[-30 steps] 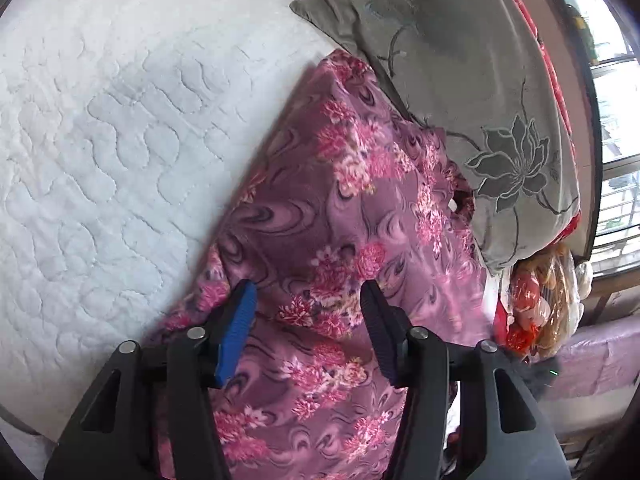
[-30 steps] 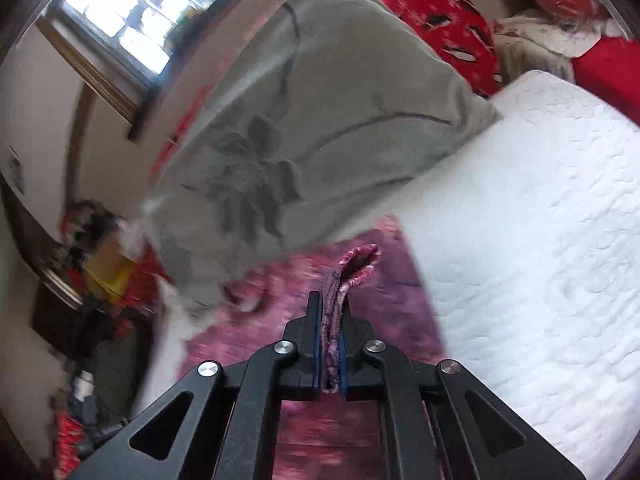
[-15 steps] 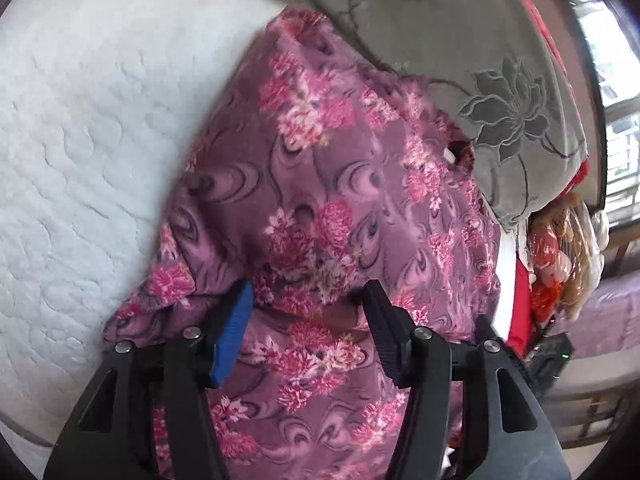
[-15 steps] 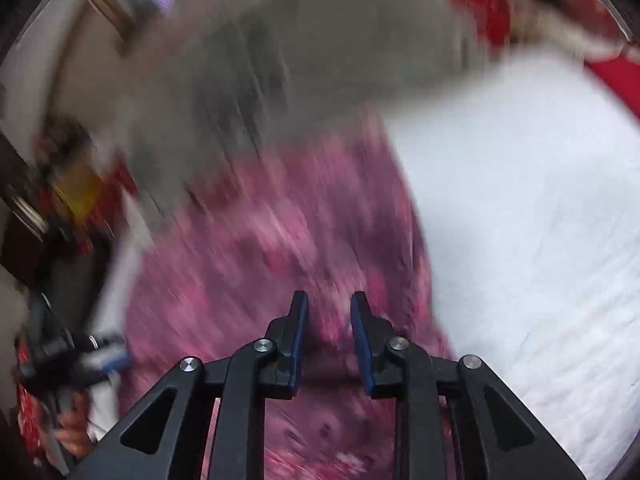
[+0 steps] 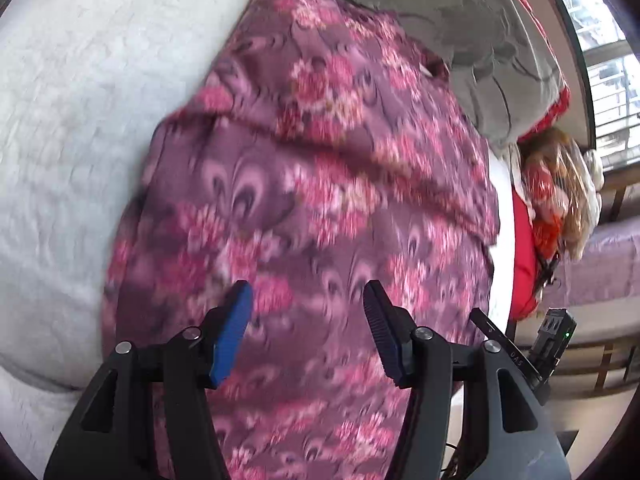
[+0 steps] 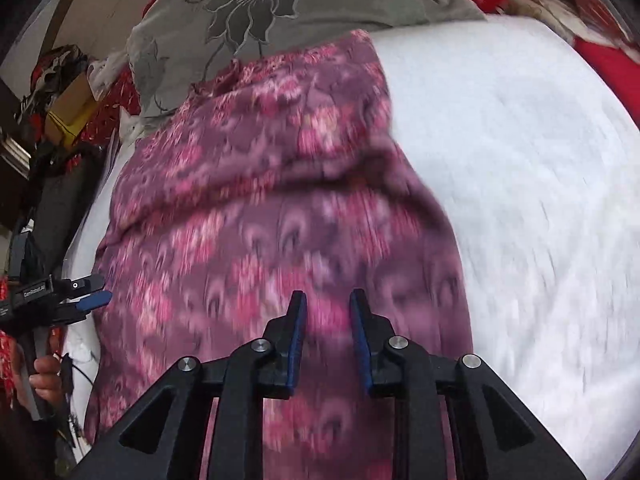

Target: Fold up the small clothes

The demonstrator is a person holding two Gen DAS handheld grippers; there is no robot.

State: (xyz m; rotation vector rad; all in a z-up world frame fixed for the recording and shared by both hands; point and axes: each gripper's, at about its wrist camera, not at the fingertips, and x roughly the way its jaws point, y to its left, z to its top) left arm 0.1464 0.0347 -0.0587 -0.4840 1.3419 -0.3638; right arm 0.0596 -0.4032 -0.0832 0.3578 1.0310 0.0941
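Observation:
A purple garment with pink flowers point(image 5: 320, 184) lies spread on the white quilted bed, with a fold line across its upper part; it also shows in the right wrist view point(image 6: 280, 208). My left gripper point(image 5: 306, 316) is open and empty, just above the garment's near part. My right gripper point(image 6: 327, 312) is open with a narrow gap, empty, above the garment's near middle. The left gripper also shows at the left edge of the right wrist view point(image 6: 94, 292), held in a hand.
A grey pillow with a flower pattern point(image 6: 280, 12) lies at the garment's far end, also in the left wrist view point(image 5: 480, 40). White quilt point(image 6: 520, 180) lies to the right. Red fabric and bagged clutter point(image 5: 552, 200) sit off the bed's edge by a window.
My right gripper has let go of the garment edge it held pinched and opened. The garment now lies laid over itself. Both grippers have moved back toward its near part.

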